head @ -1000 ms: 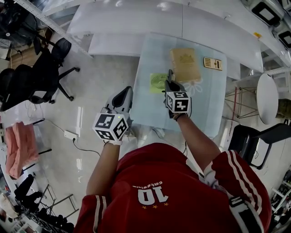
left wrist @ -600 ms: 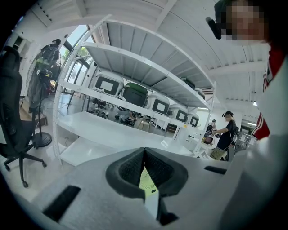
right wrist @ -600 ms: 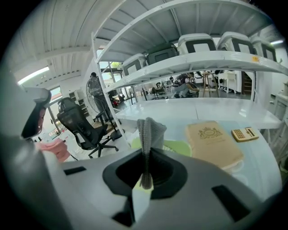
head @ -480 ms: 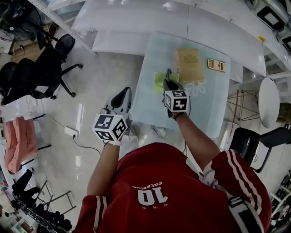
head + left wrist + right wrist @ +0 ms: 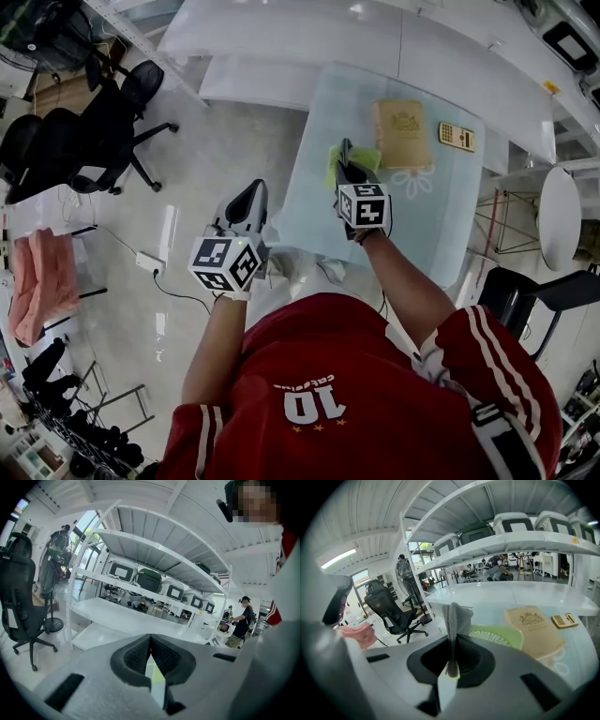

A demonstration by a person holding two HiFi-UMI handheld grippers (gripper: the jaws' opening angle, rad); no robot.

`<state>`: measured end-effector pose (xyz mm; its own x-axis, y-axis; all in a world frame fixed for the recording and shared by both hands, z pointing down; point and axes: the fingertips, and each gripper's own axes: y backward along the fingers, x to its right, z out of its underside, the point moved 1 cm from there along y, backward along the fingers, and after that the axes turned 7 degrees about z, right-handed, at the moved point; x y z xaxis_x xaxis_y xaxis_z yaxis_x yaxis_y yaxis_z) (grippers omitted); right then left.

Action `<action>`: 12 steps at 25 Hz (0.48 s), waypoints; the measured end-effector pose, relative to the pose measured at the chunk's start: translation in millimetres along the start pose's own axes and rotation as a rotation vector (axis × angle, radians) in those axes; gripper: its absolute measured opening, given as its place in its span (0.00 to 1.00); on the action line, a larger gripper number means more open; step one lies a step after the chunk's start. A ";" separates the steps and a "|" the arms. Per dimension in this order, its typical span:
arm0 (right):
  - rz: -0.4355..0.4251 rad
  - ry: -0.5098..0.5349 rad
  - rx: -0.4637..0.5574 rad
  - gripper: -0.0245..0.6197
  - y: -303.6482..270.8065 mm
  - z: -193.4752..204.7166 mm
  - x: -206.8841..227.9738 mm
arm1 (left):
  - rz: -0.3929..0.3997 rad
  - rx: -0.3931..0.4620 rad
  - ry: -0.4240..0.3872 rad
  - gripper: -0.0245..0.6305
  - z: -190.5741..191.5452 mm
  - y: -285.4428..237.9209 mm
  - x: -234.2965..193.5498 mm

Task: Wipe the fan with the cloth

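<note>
Right gripper (image 5: 451, 641): jaws clamped on grey cloth (image 5: 456, 613), near green fan (image 5: 501, 635).
Left gripper (image 5: 150, 644): jaws together, empty.

You stand on a pale glossy floor (image 5: 234, 150), facing a pale blue surface (image 5: 441, 220). Beyond it, at the far side, runs a long white bench (image 5: 281, 37) under white shelving (image 5: 506, 541). Black office chairs (image 5: 94, 141) sit far left, a pink towel (image 5: 42, 291) is draped at the left edge, and a round white table (image 5: 555, 216) stands to the right, a black chair (image 5: 530, 292) near it.
</note>
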<state>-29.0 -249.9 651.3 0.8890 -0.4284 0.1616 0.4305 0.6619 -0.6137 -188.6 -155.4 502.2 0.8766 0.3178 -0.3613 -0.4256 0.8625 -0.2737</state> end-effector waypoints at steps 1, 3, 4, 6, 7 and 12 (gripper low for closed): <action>-0.004 0.003 -0.001 0.07 -1.2 0.3 -2.7 | -0.008 0.001 0.002 0.04 0.5 3.3 -2.4; -0.014 0.010 -0.003 0.07 -3.5 0.7 -8.6 | -0.023 0.004 0.006 0.04 1.0 9.5 -7.1; -0.018 0.013 -0.005 0.07 -4.6 0.7 -11.7 | -0.030 0.006 0.007 0.04 1.0 12.3 -9.1; -0.026 0.020 -0.005 0.07 -6.2 0.0 -17.9 | -0.038 0.010 0.009 0.04 0.7 17.1 -12.2; -0.030 0.023 -0.006 0.07 -6.7 -0.2 -20.8 | -0.041 0.011 0.009 0.04 0.5 19.1 -13.2; -0.040 0.031 -0.004 0.07 -6.0 1.1 -29.2 | -0.042 0.011 0.009 0.04 1.0 23.1 -15.1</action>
<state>-57.3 -240.8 651.2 0.8659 -0.4734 0.1617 0.4647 0.6414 -0.6105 -211.4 -140.0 502.2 0.8917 0.2777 -0.3573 -0.3857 0.8795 -0.2789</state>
